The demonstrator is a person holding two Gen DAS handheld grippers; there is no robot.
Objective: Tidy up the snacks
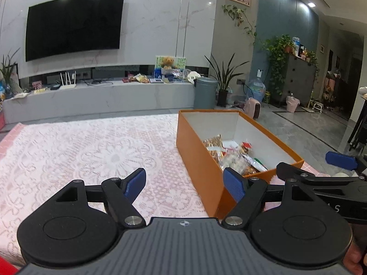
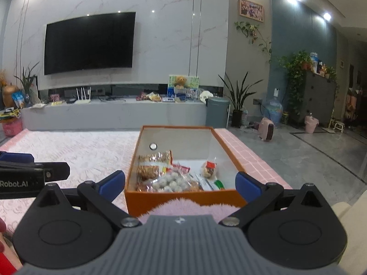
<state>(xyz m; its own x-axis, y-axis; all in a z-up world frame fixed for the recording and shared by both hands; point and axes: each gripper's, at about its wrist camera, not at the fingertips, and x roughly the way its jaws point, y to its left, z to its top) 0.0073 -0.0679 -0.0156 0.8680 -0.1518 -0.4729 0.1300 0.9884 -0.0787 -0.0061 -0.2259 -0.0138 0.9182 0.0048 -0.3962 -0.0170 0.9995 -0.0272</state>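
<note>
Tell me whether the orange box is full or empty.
Partly filled. The orange box stands open with no lid, and snack packets lie heaped at its near end, while its far end shows bare white floor.

White lettering reading "Robot.AI" stood on the black side of the left gripper (image 2: 34, 171), seen at the left edge of the right wrist view. In the left wrist view, the black arm of the right gripper (image 1: 330, 171) bore pale letters of which only "A S" could be made out. The print on the snack packets (image 2: 174, 174) in the orange box (image 2: 183, 200) was too small to read
</note>
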